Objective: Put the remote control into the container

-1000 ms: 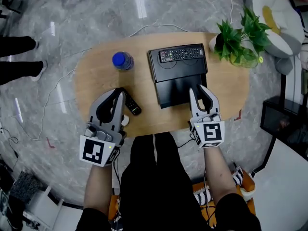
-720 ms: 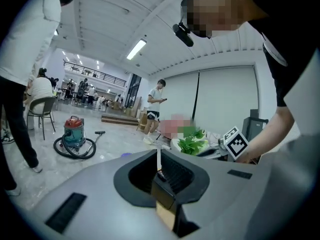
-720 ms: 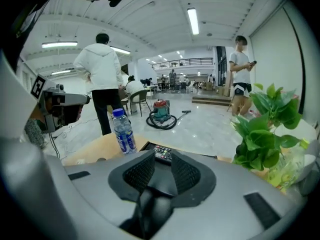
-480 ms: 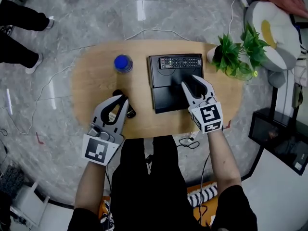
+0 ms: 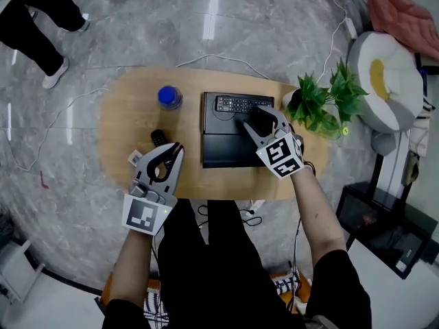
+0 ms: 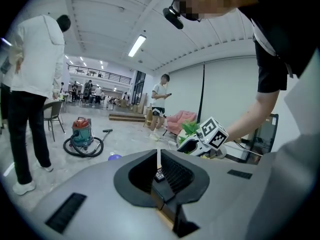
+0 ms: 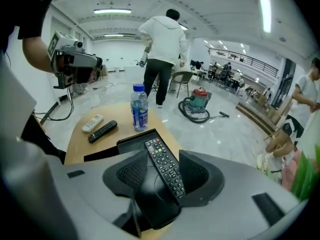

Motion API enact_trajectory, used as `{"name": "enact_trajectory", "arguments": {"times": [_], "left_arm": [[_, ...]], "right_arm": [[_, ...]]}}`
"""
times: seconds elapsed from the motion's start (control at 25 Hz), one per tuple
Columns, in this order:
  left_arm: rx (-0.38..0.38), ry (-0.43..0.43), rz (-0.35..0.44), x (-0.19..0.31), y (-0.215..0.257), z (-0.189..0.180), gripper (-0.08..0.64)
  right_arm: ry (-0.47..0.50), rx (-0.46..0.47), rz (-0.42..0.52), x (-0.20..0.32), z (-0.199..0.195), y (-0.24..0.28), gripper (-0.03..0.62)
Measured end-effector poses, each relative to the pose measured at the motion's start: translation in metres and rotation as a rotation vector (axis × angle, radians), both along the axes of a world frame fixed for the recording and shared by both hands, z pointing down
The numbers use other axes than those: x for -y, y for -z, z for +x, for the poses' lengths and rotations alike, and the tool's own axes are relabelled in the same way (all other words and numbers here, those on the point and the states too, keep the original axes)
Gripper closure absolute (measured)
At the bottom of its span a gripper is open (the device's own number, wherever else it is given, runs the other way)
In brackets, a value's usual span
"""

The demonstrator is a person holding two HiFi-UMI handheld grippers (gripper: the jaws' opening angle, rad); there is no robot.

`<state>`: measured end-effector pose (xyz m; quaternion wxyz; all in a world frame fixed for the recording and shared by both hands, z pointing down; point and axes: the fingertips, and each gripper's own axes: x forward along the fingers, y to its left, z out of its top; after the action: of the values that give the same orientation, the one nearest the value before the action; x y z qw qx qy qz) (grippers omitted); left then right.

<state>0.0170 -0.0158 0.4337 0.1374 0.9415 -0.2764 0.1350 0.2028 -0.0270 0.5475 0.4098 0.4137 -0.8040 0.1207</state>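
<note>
Remote lies flat in far end of black container mid table. Right gripper tilts down over it; jaws have just been opening and now stand wide apart, remote between them, pads not pressing it. Left gripper at table's near-left, jaws closed together, holding nothing. Beside it spare remote and white remote; bottle left of container, plant at right
</note>
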Motion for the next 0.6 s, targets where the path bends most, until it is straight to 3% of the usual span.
{"name": "enact_trajectory", "arguments": {"times": [0.28,0.6], "left_arm": [[0.019,0.112,-0.018,-0.014,-0.006,-0.001,0.551],[0.022,0.175,-0.086,-0.032,-0.032,-0.013,0.551]], "right_arm": [[0.244,-0.085,-0.1,0.014,0.0,-0.027,0.369],[0.431,-0.207,-0.292,0.016,0.008,-0.08,0.345]]}}
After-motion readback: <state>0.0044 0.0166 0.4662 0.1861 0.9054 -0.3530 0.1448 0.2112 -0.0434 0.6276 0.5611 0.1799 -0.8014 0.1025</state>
